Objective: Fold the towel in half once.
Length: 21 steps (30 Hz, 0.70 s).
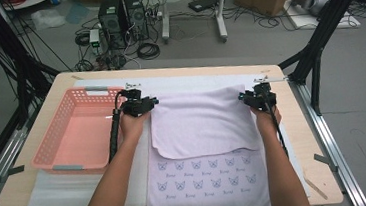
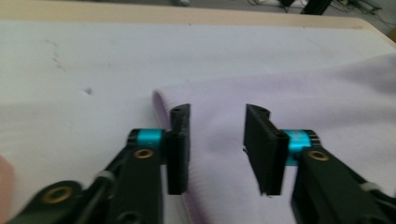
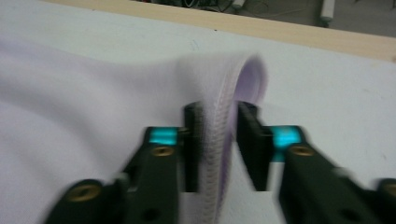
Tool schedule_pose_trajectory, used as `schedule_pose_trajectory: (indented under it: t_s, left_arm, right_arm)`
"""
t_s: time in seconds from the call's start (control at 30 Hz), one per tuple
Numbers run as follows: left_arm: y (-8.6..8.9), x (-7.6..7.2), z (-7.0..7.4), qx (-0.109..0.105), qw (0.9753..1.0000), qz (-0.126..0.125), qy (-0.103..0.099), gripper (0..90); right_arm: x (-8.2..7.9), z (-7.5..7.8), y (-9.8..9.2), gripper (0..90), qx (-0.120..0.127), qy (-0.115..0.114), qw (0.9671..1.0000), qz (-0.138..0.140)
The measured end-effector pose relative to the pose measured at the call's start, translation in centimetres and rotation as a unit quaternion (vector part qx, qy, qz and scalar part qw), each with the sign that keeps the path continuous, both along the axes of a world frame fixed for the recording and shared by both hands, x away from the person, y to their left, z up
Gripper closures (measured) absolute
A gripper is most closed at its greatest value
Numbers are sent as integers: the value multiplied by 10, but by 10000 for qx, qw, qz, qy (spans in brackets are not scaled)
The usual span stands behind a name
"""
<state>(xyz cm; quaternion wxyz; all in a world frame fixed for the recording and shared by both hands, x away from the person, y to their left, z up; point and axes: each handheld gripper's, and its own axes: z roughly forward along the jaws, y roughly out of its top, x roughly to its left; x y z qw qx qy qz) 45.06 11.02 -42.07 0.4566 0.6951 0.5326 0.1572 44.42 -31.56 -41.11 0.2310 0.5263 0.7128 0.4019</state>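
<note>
Towel (image 1: 200, 126), folded, long axis seemingly front-to-back

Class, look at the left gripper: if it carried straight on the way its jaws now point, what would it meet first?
Probably the folded edge of the lilac towel, which lies between and just beyond the open jaws of the left gripper. Past that edge comes the white sheet on the table, though depth is hard to judge.

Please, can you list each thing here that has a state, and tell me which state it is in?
towel: folded over itself, printed lower part uncovered, lying on the table
left gripper: open, jaws apart over the towel's corner
right gripper: jaws either side of the towel's raised edge, a gap on one side; grip unclear
basket: upright, empty
</note>
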Motion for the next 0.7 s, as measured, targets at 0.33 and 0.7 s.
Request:
schedule_pose_trajectory:
  t_s: [0.33, 0.7]
  left_arm:
    - [-11, -17, 15, -44, 9990, -416, -130, 526]
    - [-5, -44, 13, -53, 9962, -691, -529, 393]
  right_arm:
    - [-15, 12, 7, 580, -134, -13, 9997, 207]
    - [-50, 13, -8, 525, 12, 30, 9995, 307]
